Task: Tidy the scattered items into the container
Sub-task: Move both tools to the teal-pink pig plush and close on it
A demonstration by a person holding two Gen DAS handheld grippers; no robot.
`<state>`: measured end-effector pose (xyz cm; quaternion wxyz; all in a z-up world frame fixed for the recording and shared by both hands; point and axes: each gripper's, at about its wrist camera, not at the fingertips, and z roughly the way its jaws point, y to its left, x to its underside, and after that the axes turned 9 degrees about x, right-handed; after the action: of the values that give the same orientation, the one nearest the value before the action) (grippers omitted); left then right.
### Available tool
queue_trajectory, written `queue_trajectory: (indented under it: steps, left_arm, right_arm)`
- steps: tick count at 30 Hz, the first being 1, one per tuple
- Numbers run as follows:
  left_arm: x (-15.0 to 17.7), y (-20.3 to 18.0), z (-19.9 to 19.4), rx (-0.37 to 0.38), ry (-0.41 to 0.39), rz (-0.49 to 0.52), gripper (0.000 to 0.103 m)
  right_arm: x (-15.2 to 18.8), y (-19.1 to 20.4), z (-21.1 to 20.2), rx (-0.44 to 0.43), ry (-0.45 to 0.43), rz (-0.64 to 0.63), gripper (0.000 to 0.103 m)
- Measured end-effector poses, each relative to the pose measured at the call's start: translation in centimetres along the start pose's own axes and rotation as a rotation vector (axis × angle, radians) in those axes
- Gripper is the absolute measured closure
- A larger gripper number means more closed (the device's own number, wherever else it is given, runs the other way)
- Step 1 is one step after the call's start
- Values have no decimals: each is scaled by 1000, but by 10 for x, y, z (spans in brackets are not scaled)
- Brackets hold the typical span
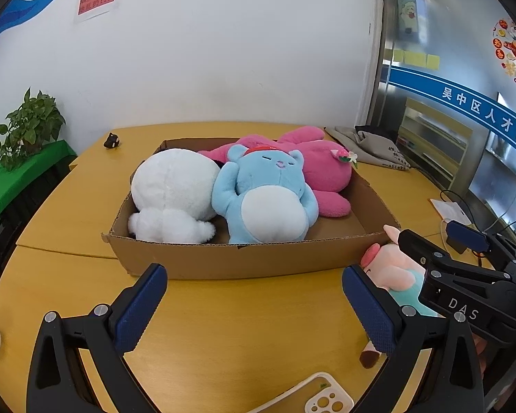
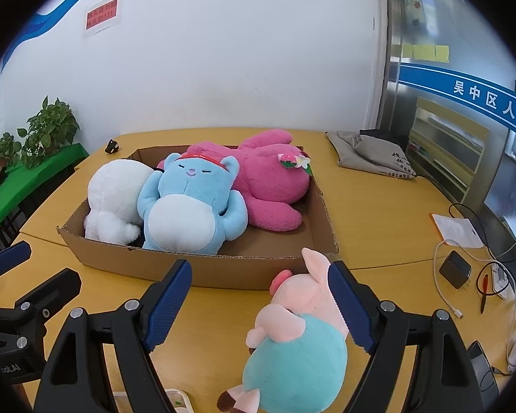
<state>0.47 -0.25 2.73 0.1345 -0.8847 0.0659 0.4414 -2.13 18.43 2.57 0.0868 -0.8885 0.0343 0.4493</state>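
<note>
A shallow cardboard box (image 1: 223,261) (image 2: 203,268) lies on the yellow table. In it lie a white plush (image 1: 172,192) (image 2: 113,196), a blue bear plush (image 1: 268,196) (image 2: 189,206) and a big pink rabbit plush (image 1: 323,172) (image 2: 268,179). A small pink pig plush in teal (image 2: 299,330) (image 1: 392,272) lies on the table in front of the box's right corner. My right gripper (image 2: 261,299) is open, its right finger against the pig. My left gripper (image 1: 254,296) is open and empty before the box.
A phone case (image 1: 326,395) lies near the table's front edge. A grey bag (image 2: 375,155), a charger with cables (image 2: 455,268), a pen and papers (image 2: 457,230) are on the right. A small black toy (image 1: 111,141) stands far left. Potted plants (image 1: 31,124) stand left.
</note>
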Motion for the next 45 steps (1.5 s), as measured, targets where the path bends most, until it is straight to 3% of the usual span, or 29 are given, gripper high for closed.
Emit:
queue_trajectory:
  steps: [11,16,18,23,26,30,39,45]
  left_arm:
    - [1,-5,7,27,25,-10,0]
    - [1,-4,12,124,52,-61,0]
    - [1,-5,17,128,72,-69,0]
    - [2,-8,30,152,107,-102,0]
    - [2,-11,38,165,135,-116,0]
    - [5,-14,44,164,159,-102,0]
    - [9,-21,68,195,209,-111,0]
    - [8,-41,113,277,298,-86,0]
  right_arm:
    - [6,-9,4,-1,15,12,22]
    - [11,-19,7,-7,26,24,22]
    - [17,-26,11,4,38,27,22]
    - [48,-43,39,37,162,78,21]
    - [73,-29,66,9,253,20,19]
    - [83,-23,75,-18,267,28,13]
    - [103,-8,48,-118,136,-162,19]
    - [119,12,24,-172,30,-357,20]
